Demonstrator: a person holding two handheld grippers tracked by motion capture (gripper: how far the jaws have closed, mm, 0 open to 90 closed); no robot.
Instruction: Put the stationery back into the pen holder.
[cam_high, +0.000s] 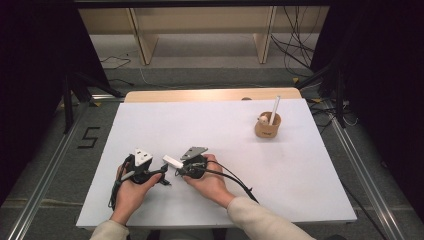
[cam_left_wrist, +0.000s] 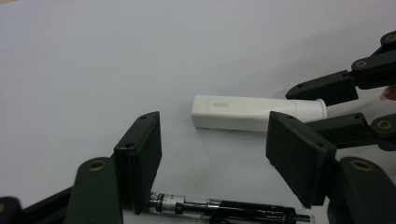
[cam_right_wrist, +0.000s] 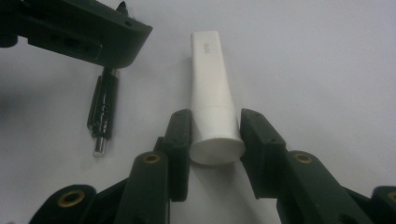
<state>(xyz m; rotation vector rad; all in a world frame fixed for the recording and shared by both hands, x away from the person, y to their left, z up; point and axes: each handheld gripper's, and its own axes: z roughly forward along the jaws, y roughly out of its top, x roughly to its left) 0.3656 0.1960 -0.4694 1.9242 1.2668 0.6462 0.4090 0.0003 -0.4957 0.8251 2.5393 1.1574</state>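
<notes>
A white tube-shaped cap (cam_high: 172, 161) lies low over the white table (cam_high: 150, 125), between my two hands. My right gripper (cam_right_wrist: 215, 126) is shut on its round end, and its square end points away toward the left gripper. From the left gripper view the cap (cam_left_wrist: 247, 113) lies crosswise, with the right gripper (cam_left_wrist: 327, 100) closed on its far end. My left gripper (cam_left_wrist: 215, 135) stands open, nothing pressed between its pads. A black pen body (cam_left_wrist: 224, 212) lies on the table under its jaws, and in the right gripper view the pen (cam_right_wrist: 103, 109) lies left of the cap.
A brown cup (cam_high: 267, 126) stands at the back right of the table with a white stick (cam_high: 274, 110) leaning in it. Cables trail from both grippers toward the front edge. Beyond the table's far edge are floor, shelf legs and tripod legs.
</notes>
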